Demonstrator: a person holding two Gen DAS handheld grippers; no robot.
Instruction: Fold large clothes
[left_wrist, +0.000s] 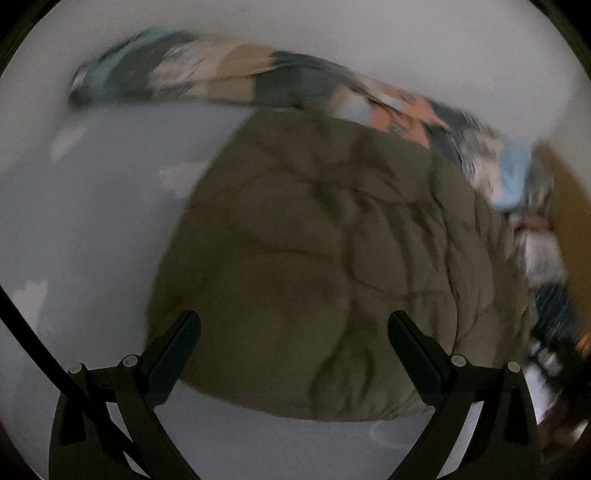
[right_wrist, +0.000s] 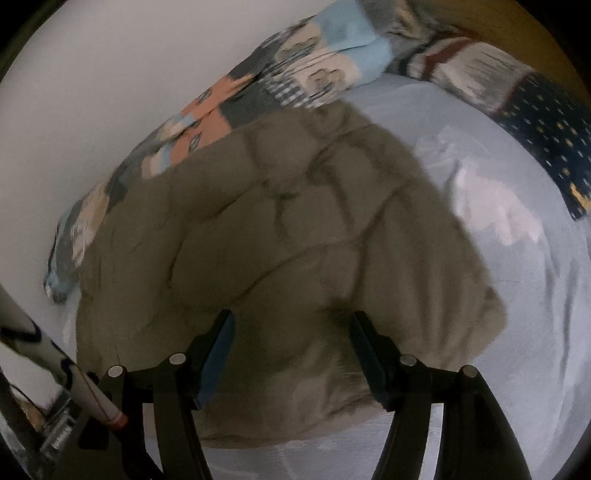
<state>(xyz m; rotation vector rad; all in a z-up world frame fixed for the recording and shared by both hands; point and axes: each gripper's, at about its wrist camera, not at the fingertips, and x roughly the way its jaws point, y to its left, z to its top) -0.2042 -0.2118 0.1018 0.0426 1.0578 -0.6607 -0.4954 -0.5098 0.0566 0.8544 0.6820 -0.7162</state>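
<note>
An olive-brown quilted jacket lies bunched in a broad rounded heap on a pale blue bed sheet. My left gripper hovers over the jacket's near edge, its fingers wide apart and open with only the fabric below showing between them. My right gripper is also open over the near edge. Jacket fabric swells up between its two fingers, but the pads do not visibly press on it. Both views are motion-blurred.
A patchwork blanket lies rolled along the white wall behind the jacket. A dark blue dotted cloth lies at the far right, with yellow-brown wood beyond it. A black cable crosses the lower left.
</note>
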